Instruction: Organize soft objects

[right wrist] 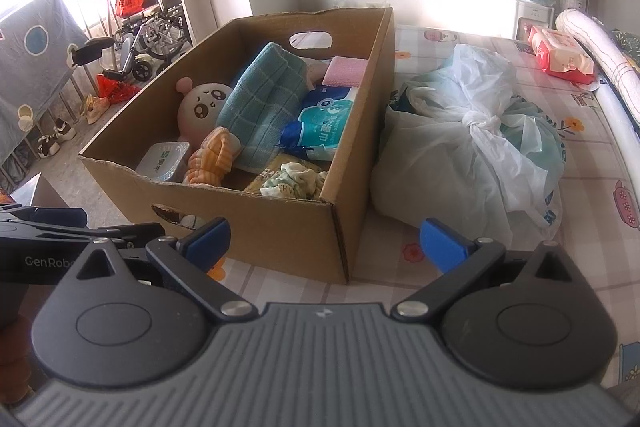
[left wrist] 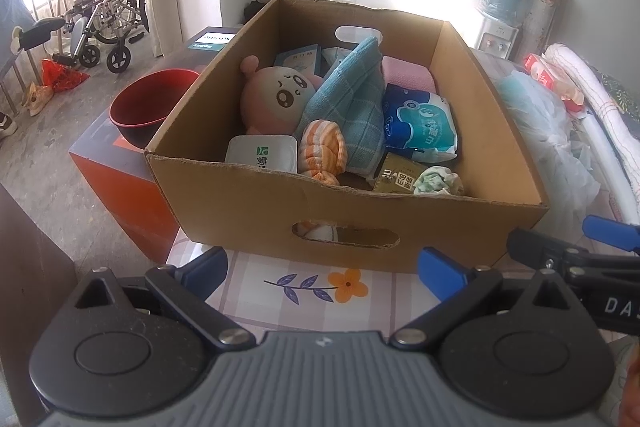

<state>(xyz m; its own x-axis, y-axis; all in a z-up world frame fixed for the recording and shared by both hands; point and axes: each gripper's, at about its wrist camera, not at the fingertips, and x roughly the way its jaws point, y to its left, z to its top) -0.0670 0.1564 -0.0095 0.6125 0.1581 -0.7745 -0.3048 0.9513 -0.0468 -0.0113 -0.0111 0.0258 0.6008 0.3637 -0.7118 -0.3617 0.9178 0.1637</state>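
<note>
— How are the tools held?
— The left tool [left wrist: 324,267] and right tool [right wrist: 326,243] are spread wide, empty, before the cardboard box [left wrist: 420,223].
— And the plush doll [left wrist: 276,95]?
— It is lodged inside the box, beside the blue towel [left wrist: 348,99].

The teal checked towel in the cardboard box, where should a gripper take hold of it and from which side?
Grip the teal checked towel at its raised upper fold, coming straight down from above. It leans highest among the box's contents, so that ridge is exposed, while its lower end is wedged between the pink plush doll and the blue tissue pack.
</note>
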